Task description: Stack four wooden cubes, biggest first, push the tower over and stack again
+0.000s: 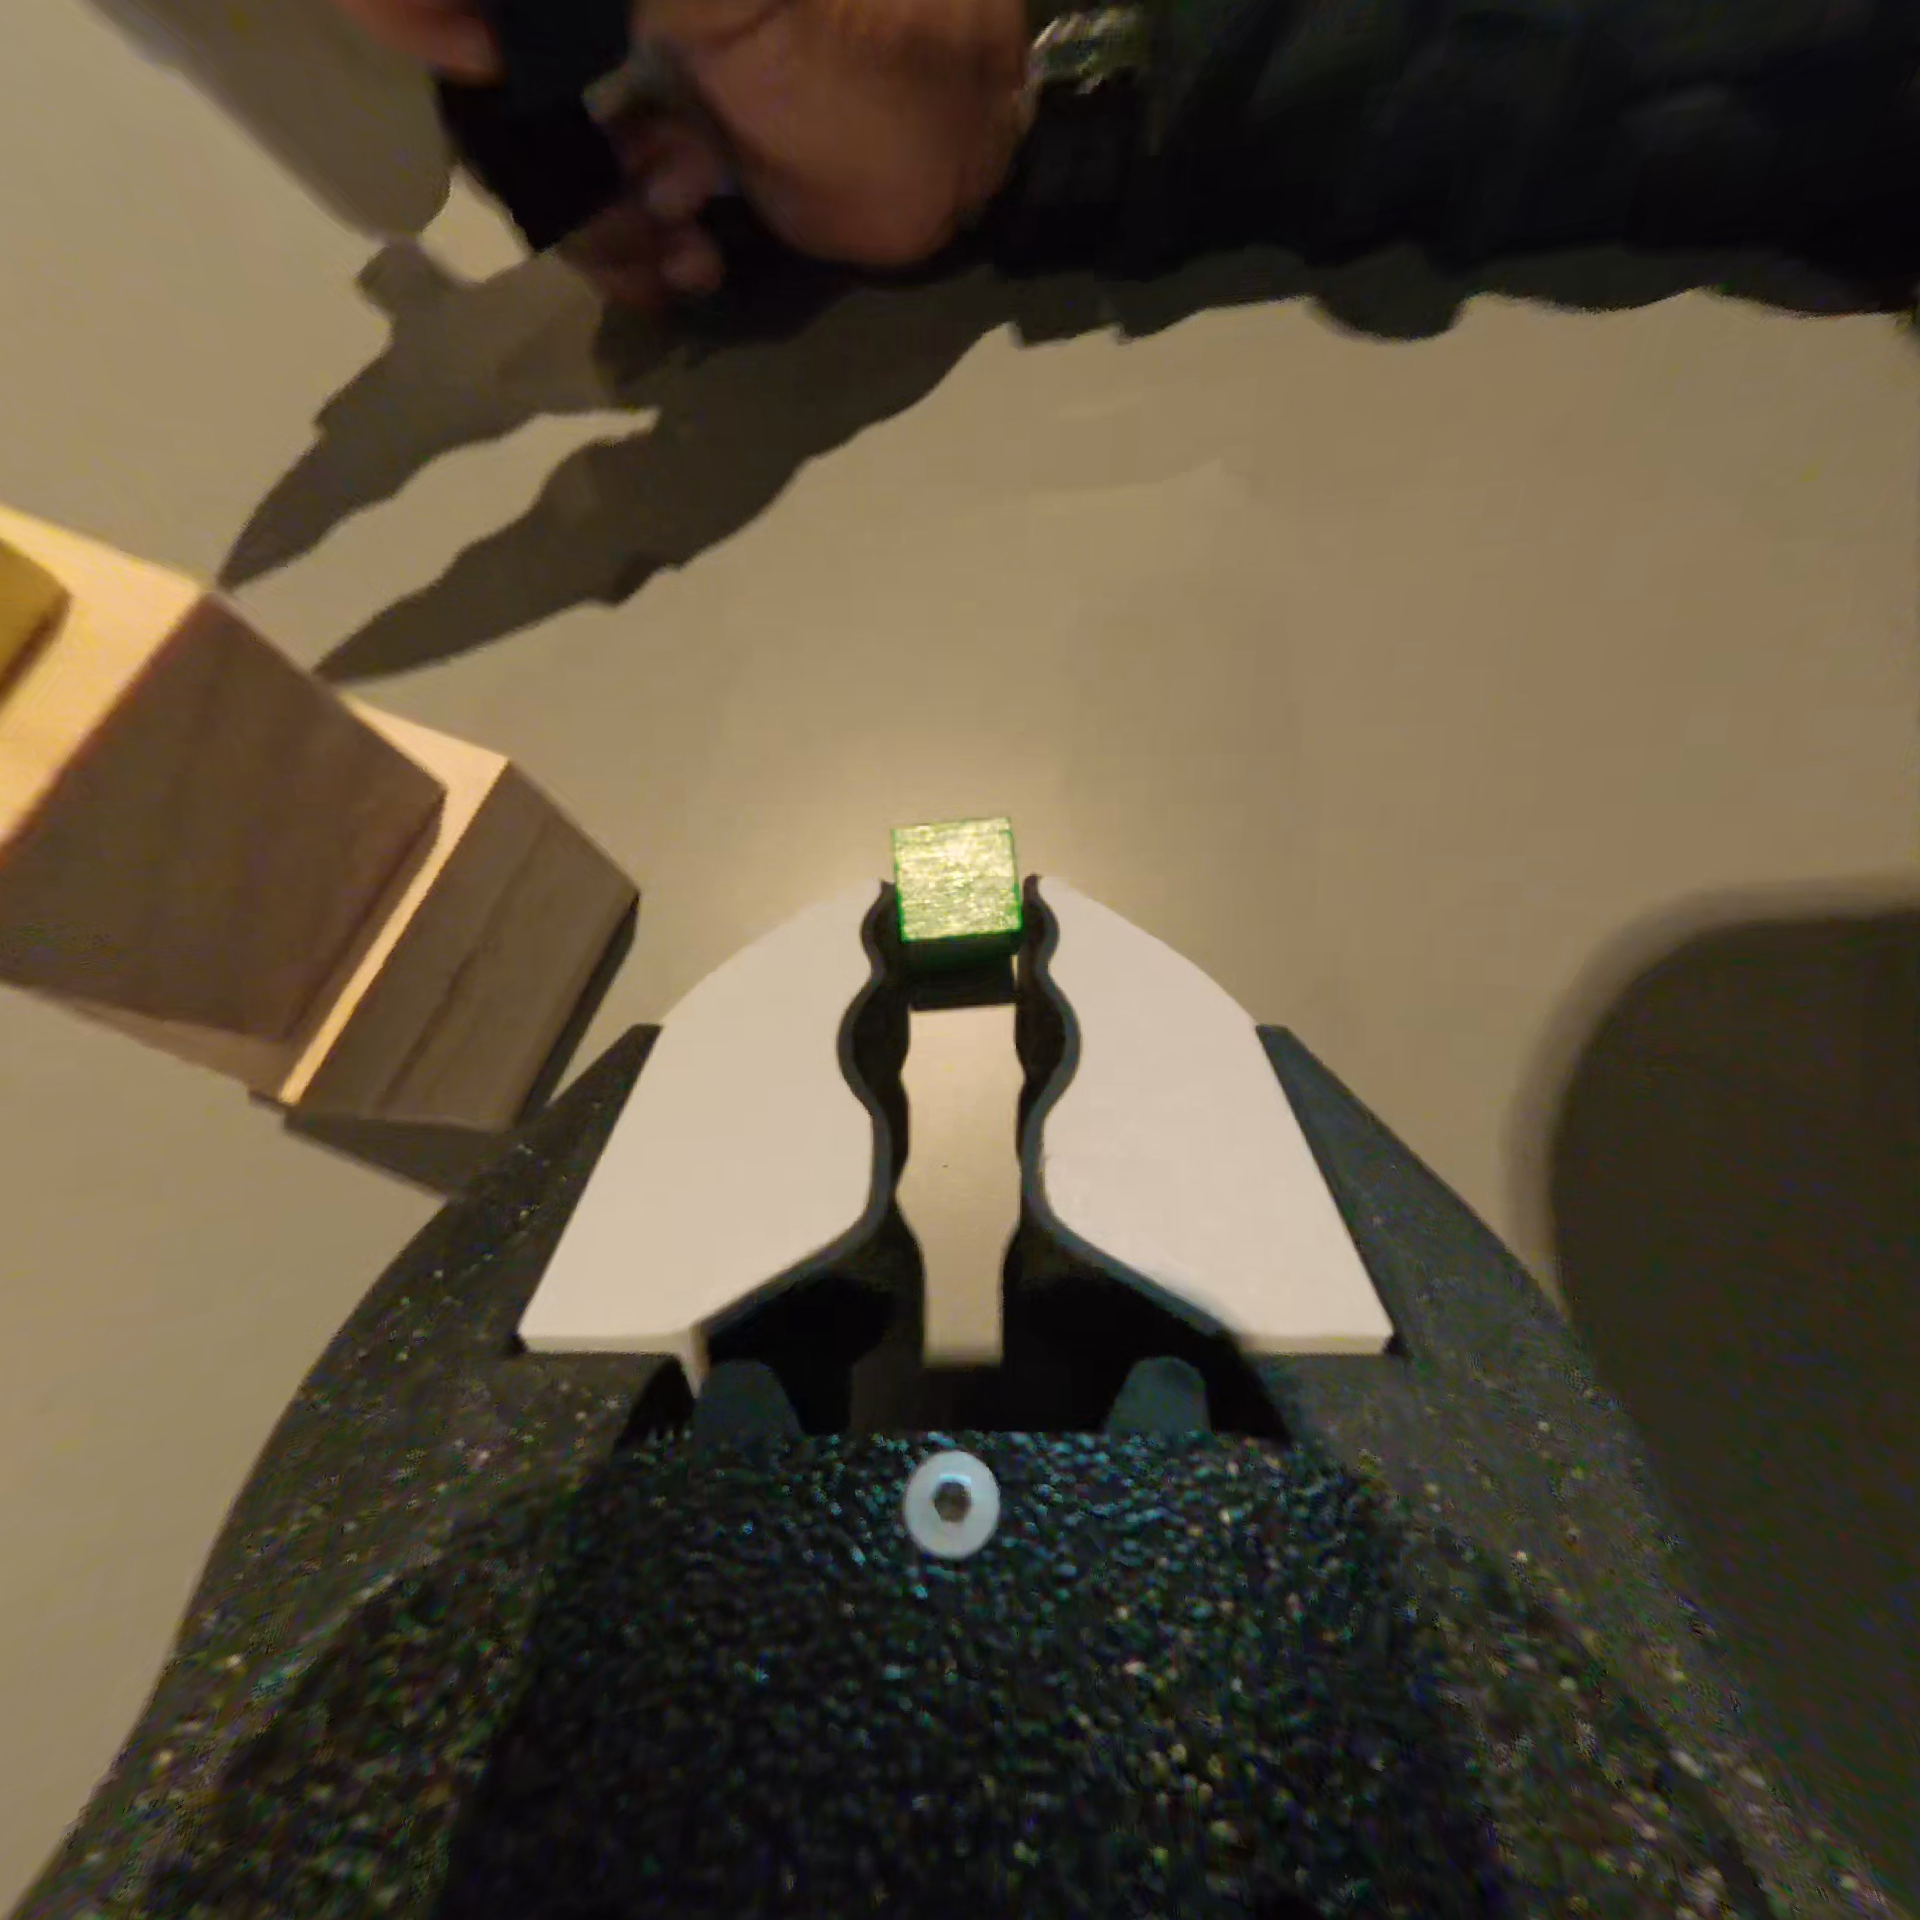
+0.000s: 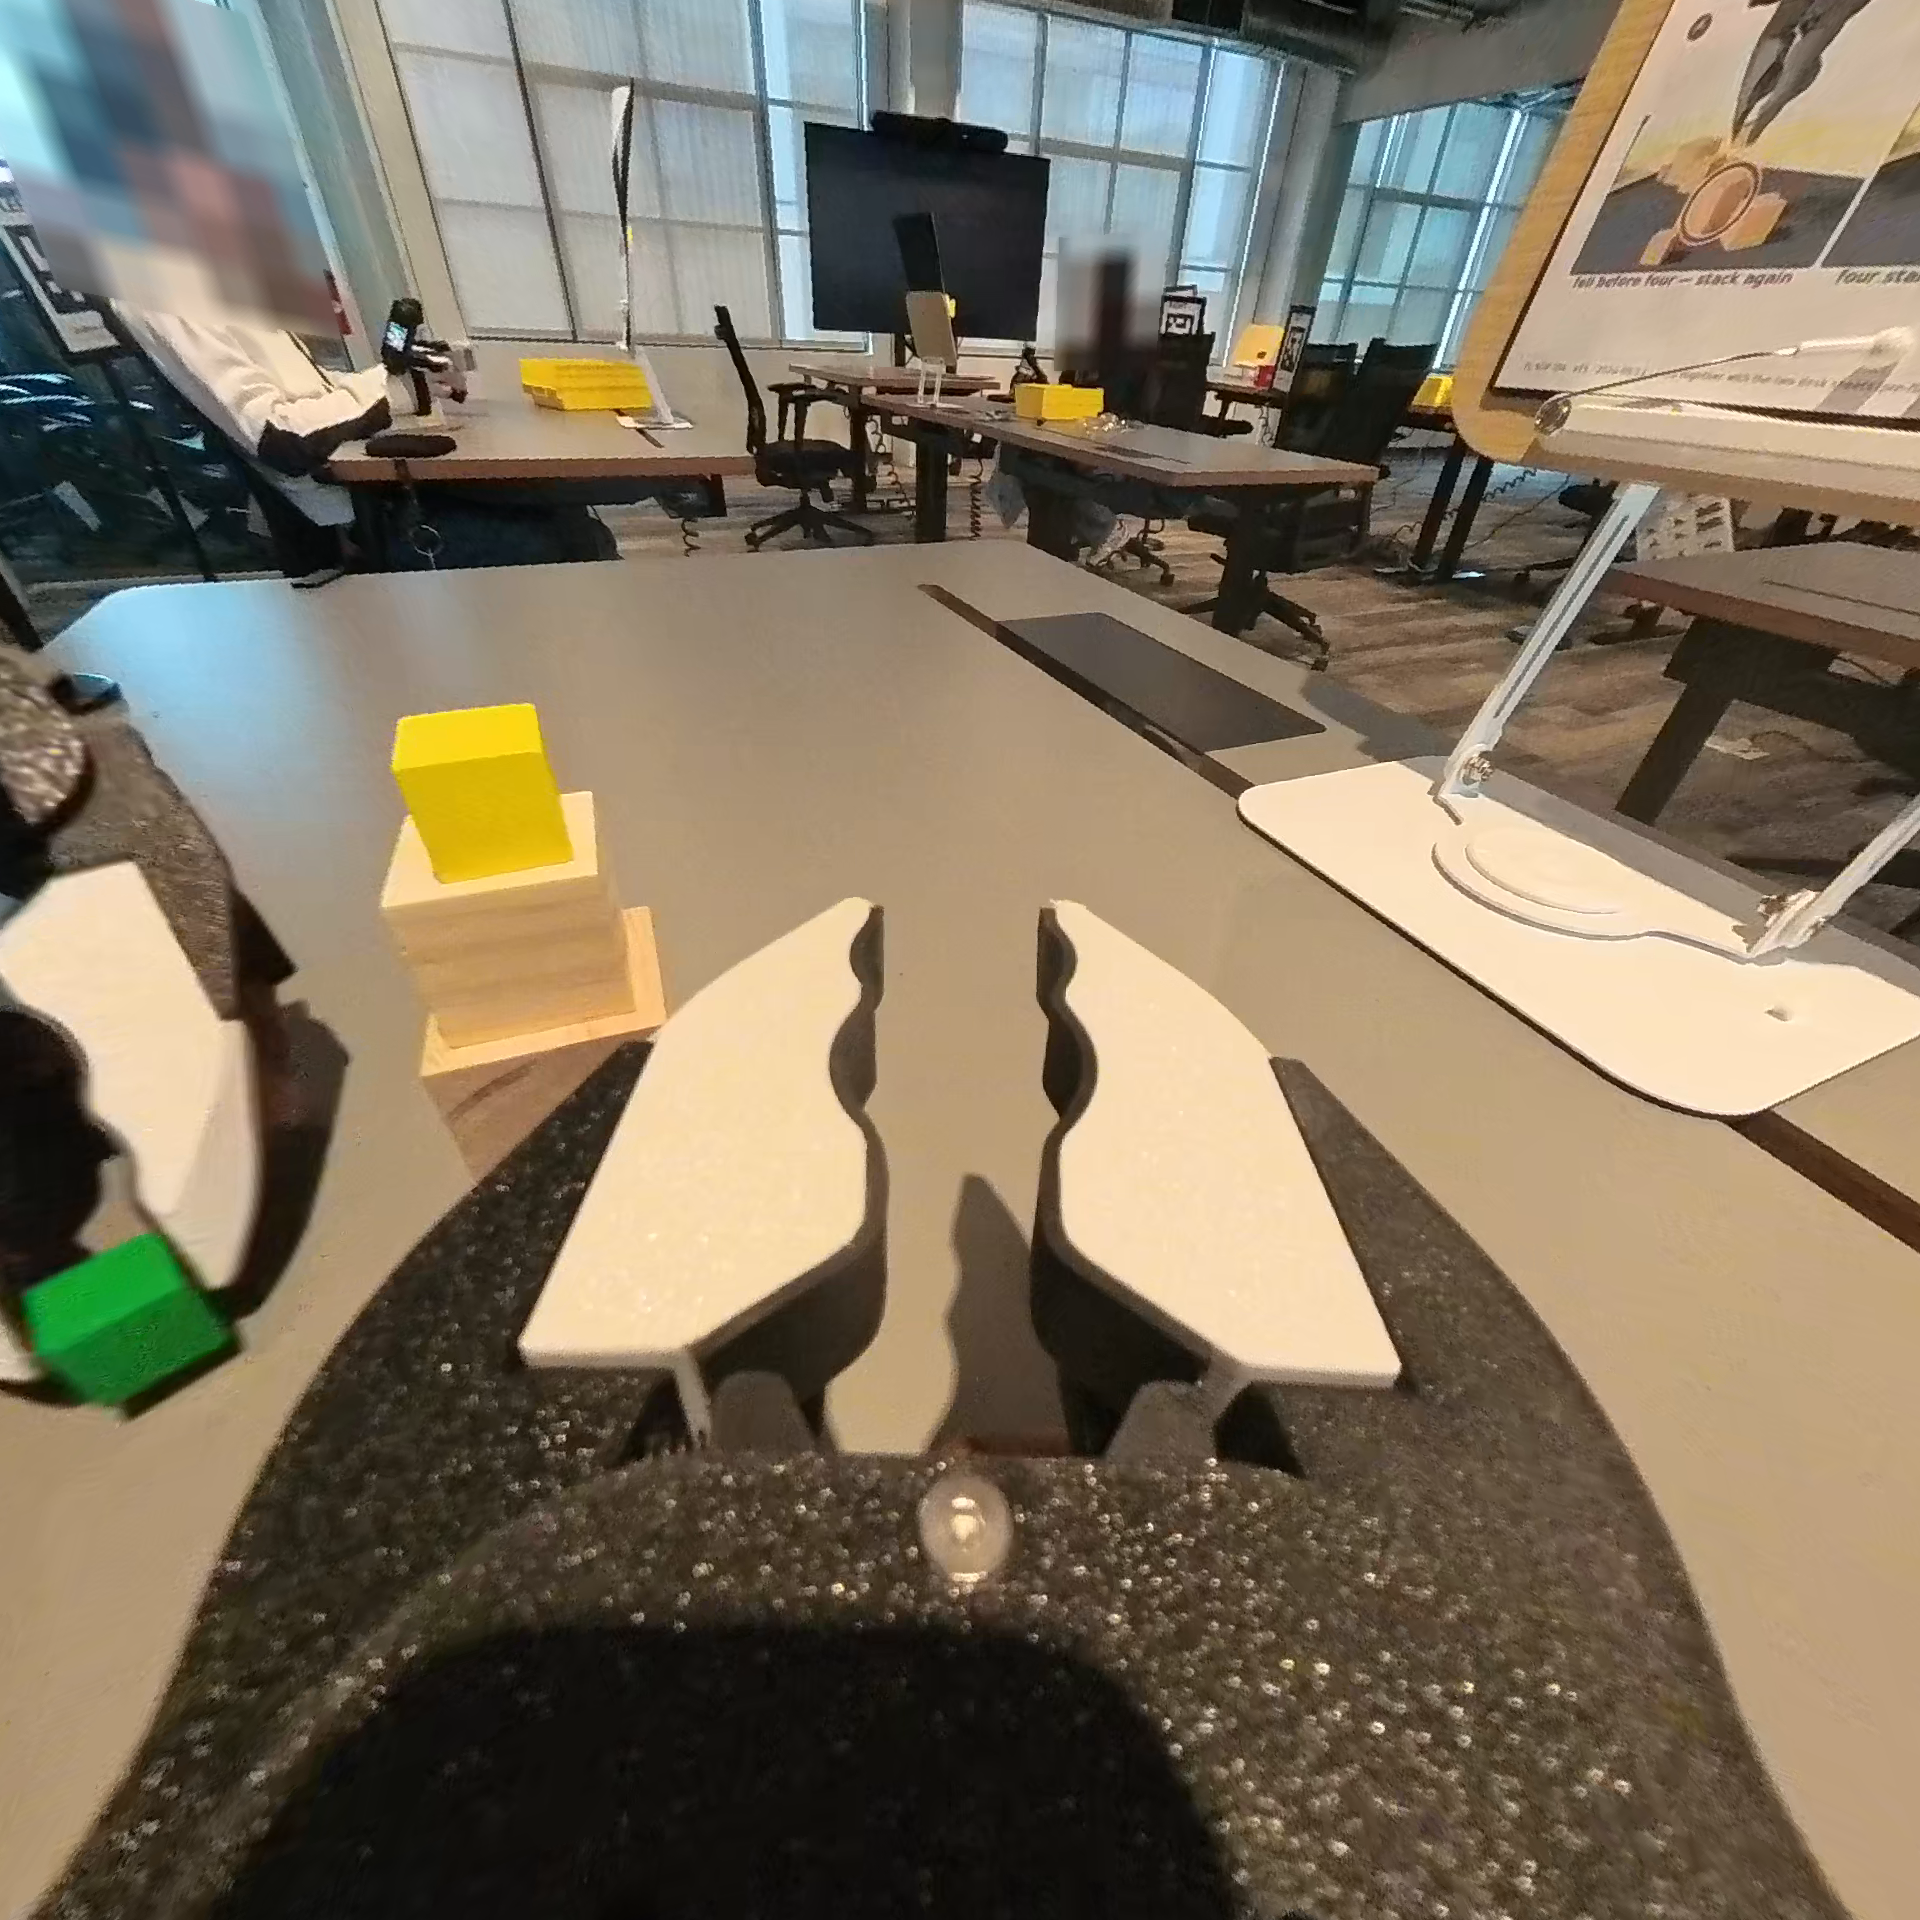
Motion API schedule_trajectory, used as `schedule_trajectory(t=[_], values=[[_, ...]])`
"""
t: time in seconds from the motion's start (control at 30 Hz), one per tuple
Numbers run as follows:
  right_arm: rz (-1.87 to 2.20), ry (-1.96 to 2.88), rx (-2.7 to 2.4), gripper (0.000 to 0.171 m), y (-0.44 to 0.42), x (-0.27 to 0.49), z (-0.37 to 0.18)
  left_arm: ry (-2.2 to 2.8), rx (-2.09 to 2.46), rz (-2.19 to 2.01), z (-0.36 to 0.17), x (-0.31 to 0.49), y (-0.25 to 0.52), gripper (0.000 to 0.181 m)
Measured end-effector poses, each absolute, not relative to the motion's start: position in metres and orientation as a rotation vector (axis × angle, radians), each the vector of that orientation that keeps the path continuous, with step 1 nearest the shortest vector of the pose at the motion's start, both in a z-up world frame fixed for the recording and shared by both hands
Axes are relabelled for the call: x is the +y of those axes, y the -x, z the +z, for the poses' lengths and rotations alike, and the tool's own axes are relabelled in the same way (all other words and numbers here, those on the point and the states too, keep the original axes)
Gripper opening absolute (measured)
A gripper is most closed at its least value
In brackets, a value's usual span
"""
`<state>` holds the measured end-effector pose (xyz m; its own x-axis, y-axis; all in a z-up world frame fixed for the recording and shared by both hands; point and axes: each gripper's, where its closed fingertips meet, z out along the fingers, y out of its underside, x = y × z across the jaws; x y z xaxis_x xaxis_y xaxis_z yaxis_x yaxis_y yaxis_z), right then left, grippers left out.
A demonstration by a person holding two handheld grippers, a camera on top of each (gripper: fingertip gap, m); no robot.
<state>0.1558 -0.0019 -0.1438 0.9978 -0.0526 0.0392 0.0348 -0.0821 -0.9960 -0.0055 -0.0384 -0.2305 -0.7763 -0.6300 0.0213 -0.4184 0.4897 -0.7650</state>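
Between the fingertips of the left tool [image 1: 954, 902] sits the small green cube [image 1: 953, 894], clenched and held above the grey worktop [image 1: 1351, 675]. Beside it the tower is cut off by the frame edge: a yellow cube [image 2: 480, 790] on two pale, grainy wooden cubes [image 2: 509, 951]. Well apart, the right tool [image 2: 961, 920] hangs released, its jaws parted on nothing.

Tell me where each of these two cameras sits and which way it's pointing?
Left wrist view: on the left gripper, looking steeply down at the table; its fingers pinch the green cube; the person's hand shows beyond.
Right wrist view: on the right gripper, looking level across the table into an office; its open fingers show.
Shared: the green cube and three-cube stack.
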Motion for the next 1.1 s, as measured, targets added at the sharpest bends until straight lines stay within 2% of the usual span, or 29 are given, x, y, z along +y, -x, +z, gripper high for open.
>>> schedule_trajectory(t=[0.03, 0.3, 0.4, 0.53, 0.67, 1.1], values=[[-0.072, 1.651, 0.013, 0.028, -0.156, -0.002, -0.144, 0.837, 2.479, -1.234, -0.222, -0.042, 0.009, 0.022], [-0.053, 1.657, 0.003, 0.028, -0.154, -0.001, -0.144, 0.283, 2.405, -1.382, -0.093, -0.005, -0.008, 0.022], [-0.042, 1.654, 0.005, 0.028, -0.154, -0.001, -0.144, 0.183, 2.457, -1.342, -0.070, 0.009, -0.035, 0.022], [-0.031, 1.645, 0.005, 0.028, -0.154, -0.002, -0.143, 0.212, 2.551, -1.291, -0.076, 0.014, -0.061, 0.022], [0.001, 1.641, 0.000, 0.027, -0.153, -0.002, -0.143, 0.226, 2.643, -1.177, -0.099, 0.015, -0.064, 0.022], [0.021, 1.651, -0.009, 0.027, -0.155, 0.001, -0.144, 0.300, 2.761, -1.042, -0.121, 0.026, -0.062, 0.022]])
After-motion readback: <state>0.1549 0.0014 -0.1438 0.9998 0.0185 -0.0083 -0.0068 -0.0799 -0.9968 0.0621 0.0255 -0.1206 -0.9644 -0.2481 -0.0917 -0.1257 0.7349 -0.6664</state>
